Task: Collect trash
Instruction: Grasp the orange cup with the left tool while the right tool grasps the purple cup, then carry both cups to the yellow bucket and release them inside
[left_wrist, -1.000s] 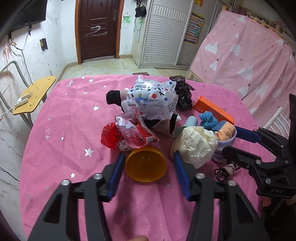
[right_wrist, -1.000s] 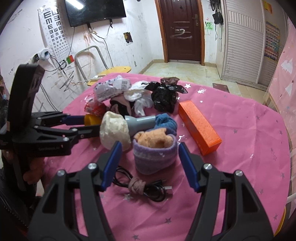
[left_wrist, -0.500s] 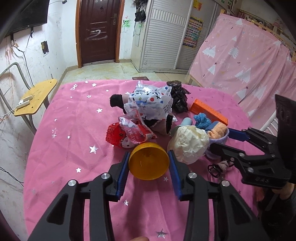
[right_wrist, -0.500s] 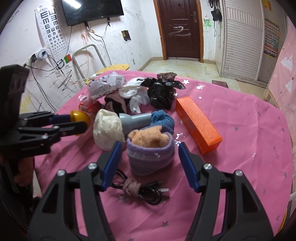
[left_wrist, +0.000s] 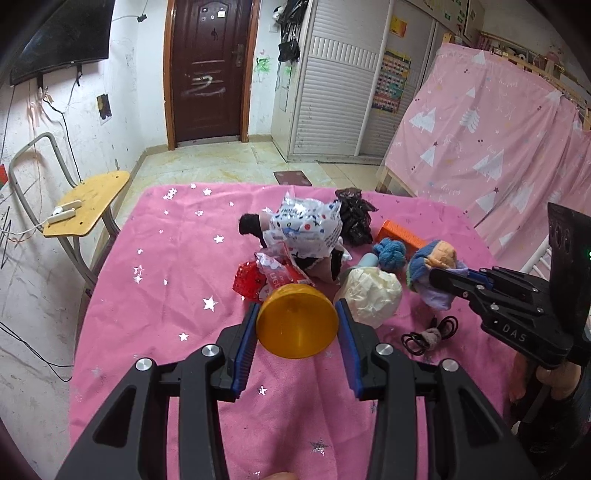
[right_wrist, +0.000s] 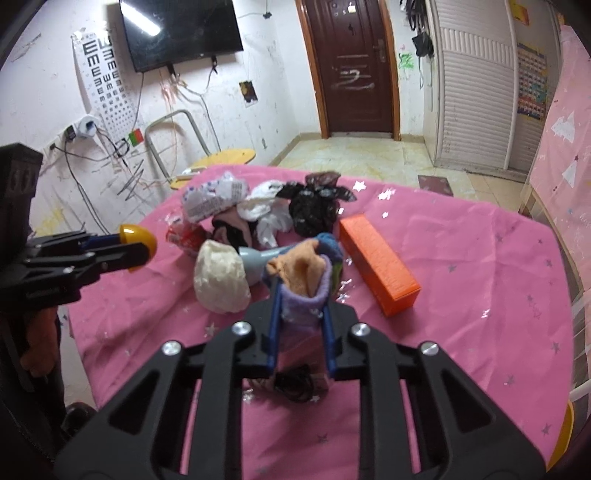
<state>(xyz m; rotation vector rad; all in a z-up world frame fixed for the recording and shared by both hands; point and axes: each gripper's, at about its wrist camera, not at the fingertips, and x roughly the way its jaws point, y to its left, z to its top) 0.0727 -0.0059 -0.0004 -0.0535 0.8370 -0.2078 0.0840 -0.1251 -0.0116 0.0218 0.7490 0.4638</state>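
Note:
A pink star-print tablecloth (left_wrist: 162, 280) carries a heap of trash. My left gripper (left_wrist: 297, 310) is shut on a yellow-orange plastic cup (left_wrist: 297, 328), held just above the cloth; the right wrist view shows that cup (right_wrist: 138, 242) at the far left. My right gripper (right_wrist: 301, 295) is shut on a purple sock bundle (right_wrist: 306, 295) with orange cloth stuffed in it, pads squeezing its sides. In the left wrist view that bundle (left_wrist: 432, 262) hangs at the right. A cream crumpled wad (left_wrist: 373, 295) lies between the two grippers.
Behind lie a printed white wrapper (left_wrist: 306, 229), a red wrapper (left_wrist: 258, 280), a black plastic bag (right_wrist: 314, 210), a blue sock ball (left_wrist: 389, 251) and an orange box (right_wrist: 376, 262). A black cable (left_wrist: 428, 334) lies near the front. A yellow chair (left_wrist: 88, 206) stands left of the table.
My left gripper closed on the yellow cup and raised it off the cloth. My right gripper, open around the sock bundle before, has closed on it.

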